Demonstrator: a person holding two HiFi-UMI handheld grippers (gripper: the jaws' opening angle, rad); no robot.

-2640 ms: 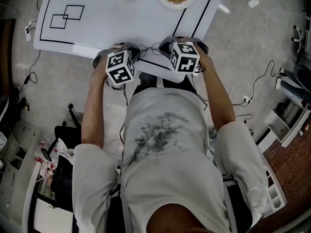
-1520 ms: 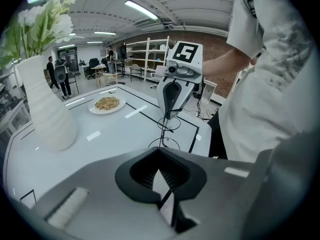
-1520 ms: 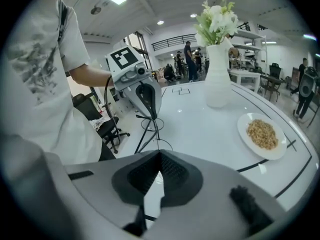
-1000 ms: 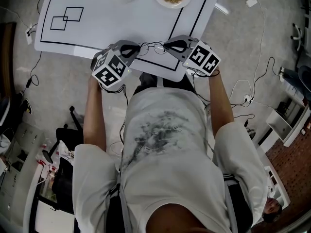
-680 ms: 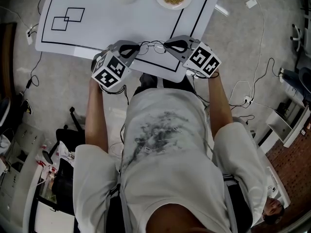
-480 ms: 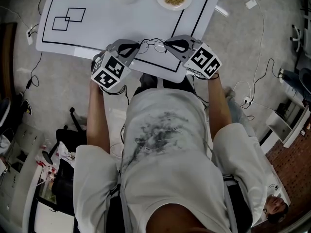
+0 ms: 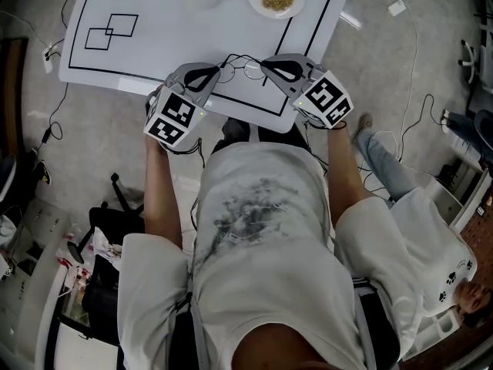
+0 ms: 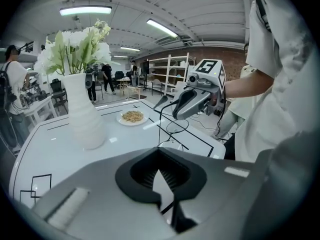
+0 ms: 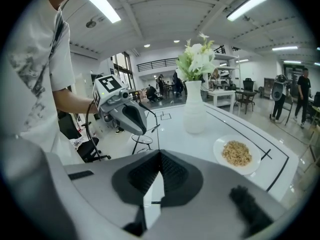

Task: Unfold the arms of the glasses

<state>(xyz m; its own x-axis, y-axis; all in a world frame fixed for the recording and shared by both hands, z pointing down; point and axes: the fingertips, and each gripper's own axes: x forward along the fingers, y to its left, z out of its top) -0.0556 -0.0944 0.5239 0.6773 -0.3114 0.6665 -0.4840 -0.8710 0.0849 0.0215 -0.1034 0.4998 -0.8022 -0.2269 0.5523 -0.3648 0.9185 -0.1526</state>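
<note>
left gripper (image 7: 221,70) and right gripper (image 7: 264,65), both clamped on the thin black wire glasses (image 7: 245,70), just spread apart at upper centre, so the arms look unfolded

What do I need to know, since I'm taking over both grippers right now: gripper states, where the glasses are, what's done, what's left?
Left gripper: shut on one arm of the glasses.
Right gripper: shut on the other arm.
Glasses: held in the air between the two grippers, above the near edge of the table.
Done: the glasses are off the table, and both arms look swung out from the frame.
Left: I cannot tell whether the hinges are fully open. Probably ease the grippers apart gently to finish the unfolding.
</note>
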